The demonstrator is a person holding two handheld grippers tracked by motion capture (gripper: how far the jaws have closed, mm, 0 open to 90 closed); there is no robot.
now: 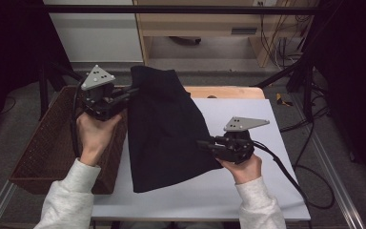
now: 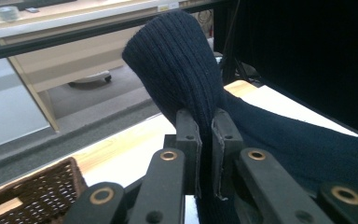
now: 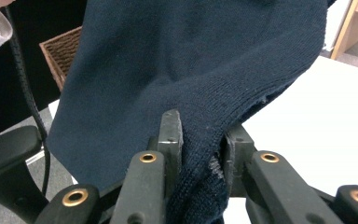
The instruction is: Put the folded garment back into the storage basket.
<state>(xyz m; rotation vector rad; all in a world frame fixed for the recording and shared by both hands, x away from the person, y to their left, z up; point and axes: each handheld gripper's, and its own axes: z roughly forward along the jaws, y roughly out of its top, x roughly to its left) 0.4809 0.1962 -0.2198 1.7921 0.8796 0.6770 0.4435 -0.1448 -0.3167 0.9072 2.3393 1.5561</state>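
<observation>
I have the dark navy knit garment point(image 1: 164, 129) held up between both claws over the white bench point(image 1: 257, 191). My left claw point(image 1: 132, 90) is clamped on the garment's upper left edge, just above the wicker basket point(image 1: 43, 143) that stands against the bench's left side. In the left gripper view the ribbed knit point(image 2: 182, 65) runs straight down between the two jaws, which press on it from both sides, and rises in a hump above them. My right claw point(image 1: 201, 142) is clamped on the garment's right edge, lower down. In the right gripper view a thick fold of cloth point(image 3: 200, 93) is bunched between the jaws.

From the high view the garment hangs as one dark sheet; I cannot make out sleeves, collar or which side faces me. Its lower hem looks to reach the bench, though whether it touches I cannot tell. The basket's inside is too dim to read.
</observation>
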